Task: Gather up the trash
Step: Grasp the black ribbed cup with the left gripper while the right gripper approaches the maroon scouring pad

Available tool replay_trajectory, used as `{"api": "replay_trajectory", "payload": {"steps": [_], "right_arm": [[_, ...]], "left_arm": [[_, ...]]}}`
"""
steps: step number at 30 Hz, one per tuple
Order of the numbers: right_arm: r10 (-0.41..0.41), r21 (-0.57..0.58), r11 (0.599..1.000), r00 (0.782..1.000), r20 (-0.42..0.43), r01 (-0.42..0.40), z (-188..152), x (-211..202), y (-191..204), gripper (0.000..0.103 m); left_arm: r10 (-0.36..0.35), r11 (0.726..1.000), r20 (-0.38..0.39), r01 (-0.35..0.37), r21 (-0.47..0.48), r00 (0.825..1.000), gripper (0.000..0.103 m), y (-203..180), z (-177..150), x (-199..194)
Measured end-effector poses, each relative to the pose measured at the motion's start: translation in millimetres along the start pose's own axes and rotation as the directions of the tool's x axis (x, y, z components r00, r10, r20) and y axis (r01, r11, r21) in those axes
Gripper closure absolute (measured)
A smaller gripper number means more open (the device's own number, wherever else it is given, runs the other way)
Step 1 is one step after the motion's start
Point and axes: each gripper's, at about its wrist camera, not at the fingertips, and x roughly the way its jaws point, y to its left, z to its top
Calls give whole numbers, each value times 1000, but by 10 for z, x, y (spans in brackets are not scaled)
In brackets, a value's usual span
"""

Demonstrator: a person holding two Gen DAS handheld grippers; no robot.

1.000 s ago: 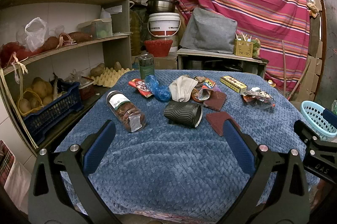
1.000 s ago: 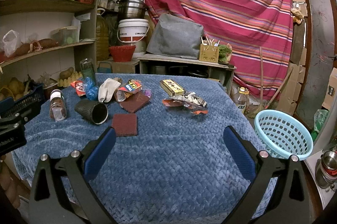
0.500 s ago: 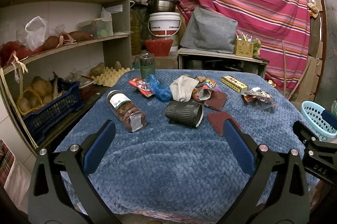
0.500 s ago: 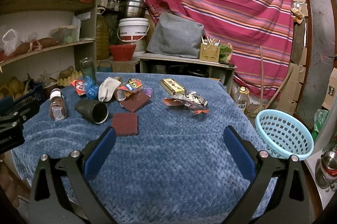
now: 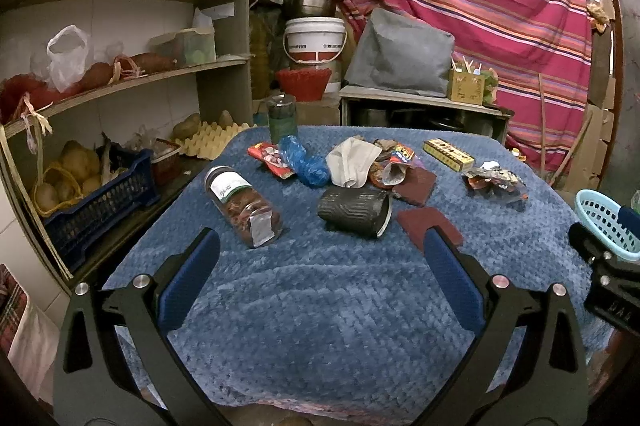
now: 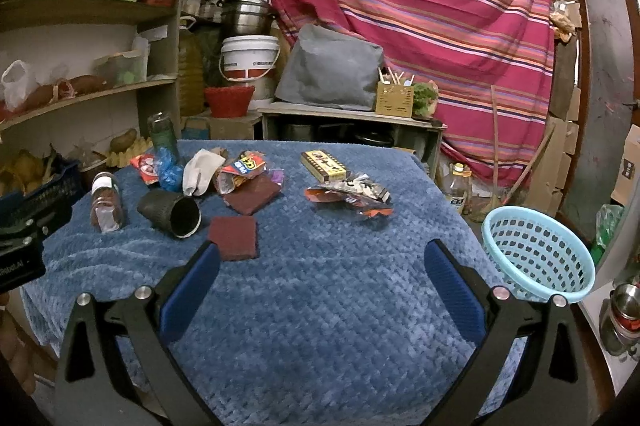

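I see the trash bunched at mid-left of the right view: a crumpled orange snack wrapper [image 6: 245, 168], a blue plastic bag [image 6: 168, 168], a white cloth scrap [image 6: 200, 170] and a torn dark wrapper [image 6: 352, 196] toward centre. Around them lie a ribbed black cup [image 6: 172, 212] on its side, a toppled jar [image 5: 244, 206] and two flat maroon pads [image 6: 234, 237]. A perforated light-blue basket [image 6: 538, 254] sits at the right edge, beside the quilted blue tablecloth [image 6: 340, 298]. My left gripper [image 5: 320, 258] and right gripper [image 6: 320, 258] both hang spread wide, empty.
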Motion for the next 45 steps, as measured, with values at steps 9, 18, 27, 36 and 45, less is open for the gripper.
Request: {"api": "replay_trajectory", "payload": {"steps": [9, 18, 27, 36, 45], "right_arm": [[-8, 3, 1000, 1000, 24, 8, 462, 183, -192, 4], [-35, 50, 998, 999, -20, 36, 1019, 841, -531, 4], [-95, 69, 992, 986, -135, 105, 621, 1396, -746, 4], [-90, -11, 996, 980, -177, 90, 431, 1587, -597, 4], [-92, -11, 996, 978, -189, 92, 388, 1659, -587, 4]], "left_arm": [[-19, 999, -20, 19, 28, 1000, 5, -68, 300, 182], [-67, 998, -29, 67, 2, 997, 5, -231, 770, 759], [-54, 997, -142, 62, 55, 988, 5, -268, 397, 1307], [-21, 994, -192, 41, 100, 981, 5, -247, 248, 1698], [-110, 987, -268, 136, 81, 957, 5, -306, 221, 1953]]}}
